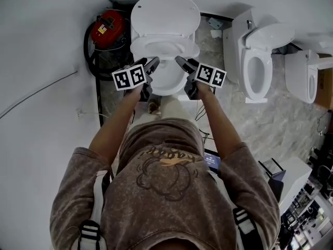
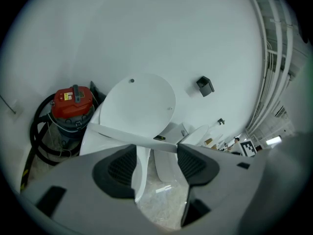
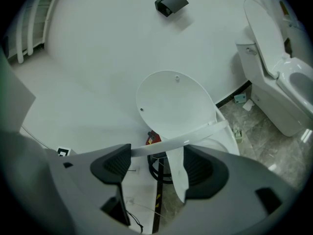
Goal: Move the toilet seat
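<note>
White walls and a grey marbled floor (image 1: 291, 124) are being shown around a row of toilets. At the nearest one, the toilet seat (image 1: 141, 49) is being held tilted up from the bowl (image 1: 167, 82), in front of the lid (image 1: 165, 13), which is standing upright against the wall. The seat's front edge is being carried from both sides: the left gripper (image 1: 152, 63) is being kept under its left part and the right gripper (image 1: 180, 61) under its right part. In the left gripper view the jaws are being kept apart, not clenched; the thin rim is lying across their tips and is running down between them, against one pad (image 2: 122, 168), while floor is being seen between it and the other pad. The right gripper view is showing the same thing, mirrored: jaws apart, rim against one pad (image 3: 200, 170). A red vacuum cleaner (image 1: 107, 27) with a black hose is standing just left of the toilet. Two more toilets (image 1: 260, 61) are standing to the right.
</note>
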